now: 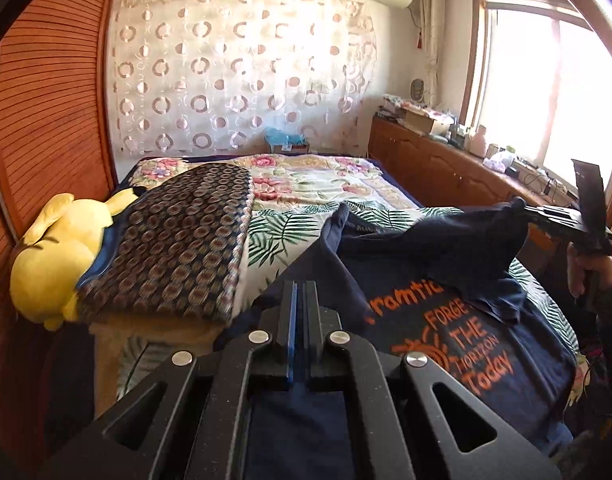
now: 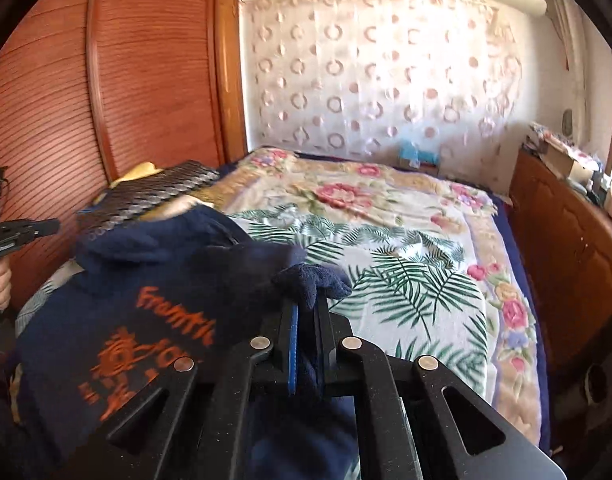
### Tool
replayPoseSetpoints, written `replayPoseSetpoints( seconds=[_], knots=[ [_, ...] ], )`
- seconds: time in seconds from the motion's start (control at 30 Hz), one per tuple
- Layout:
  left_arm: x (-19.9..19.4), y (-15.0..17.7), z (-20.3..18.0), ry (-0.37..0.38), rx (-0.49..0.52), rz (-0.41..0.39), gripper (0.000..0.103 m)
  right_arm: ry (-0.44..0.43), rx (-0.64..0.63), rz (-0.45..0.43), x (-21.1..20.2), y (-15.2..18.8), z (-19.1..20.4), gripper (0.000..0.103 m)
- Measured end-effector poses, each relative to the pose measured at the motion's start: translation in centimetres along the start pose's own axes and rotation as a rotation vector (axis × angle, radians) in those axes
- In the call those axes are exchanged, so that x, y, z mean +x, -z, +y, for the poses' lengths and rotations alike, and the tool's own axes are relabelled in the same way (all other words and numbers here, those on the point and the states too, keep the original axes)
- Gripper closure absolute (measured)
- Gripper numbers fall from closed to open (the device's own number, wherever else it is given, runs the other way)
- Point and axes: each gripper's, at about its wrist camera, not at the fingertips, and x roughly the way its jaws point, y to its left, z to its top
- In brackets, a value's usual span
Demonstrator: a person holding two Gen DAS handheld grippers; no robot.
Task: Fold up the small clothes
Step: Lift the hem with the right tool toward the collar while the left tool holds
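A navy T-shirt [image 1: 426, 280] with orange lettering lies on the bed, partly lifted. My left gripper [image 1: 298, 286] is shut at the shirt's left edge, which runs taut into its fingertips; more navy cloth shows beneath its frame. My right gripper [image 1: 524, 210] is shut on a raised fold of the shirt at the right, pulling it into a peak. In the right wrist view, navy cloth [image 2: 146, 280] bunches out of the closed right gripper [image 2: 306, 308]. The left gripper [image 2: 56, 224] shows at the far left, held by a hand.
A yellow plush toy [image 1: 46, 264] and a dark patterned cushion [image 1: 178, 240] lie at the bed's left side, against a wooden wardrobe [image 1: 46, 120]. A floral blanket [image 1: 314, 184] covers the bed behind the shirt. A cluttered wooden cabinet [image 1: 446, 168] runs under the window.
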Motion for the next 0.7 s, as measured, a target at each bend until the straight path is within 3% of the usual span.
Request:
replayPoseSetpoints(
  seconds=[0.2,0.37,0.4,0.47,0.57,0.7],
  knots=[
    [-5.3,3.8,1.1,0.006,-0.074,-0.053,0.101,-0.027,0.016,-0.019,-7.4,4.3,1.8,0.097],
    [-3.9,4.1,1.4,0.014,-0.082,-0.006,0.101,-0.022,-0.021,-0.013,-9.4,6.1,3.2,0.097],
    [-3.3,3.9,1.4,0.02,-0.093,0.006,0.098,-0.015,-0.022,-0.004,-9.0,6.2,3.1,0.097],
    [-2.0,3.6,1.1,0.039,-0.093,0.033,0.078,-0.015,-0.009,0.014,-7.7,5.8,2.6,0.097],
    [0.6,3.4,0.1,0.082,-0.055,0.066,0.062,-0.015,0.011,0.031,-6.2,5.1,2.0,0.097],
    [3.6,3.3,-1.9,0.096,0.001,0.131,0.061,-0.01,0.033,0.045,-4.9,4.7,1.5,0.097]
  ],
)
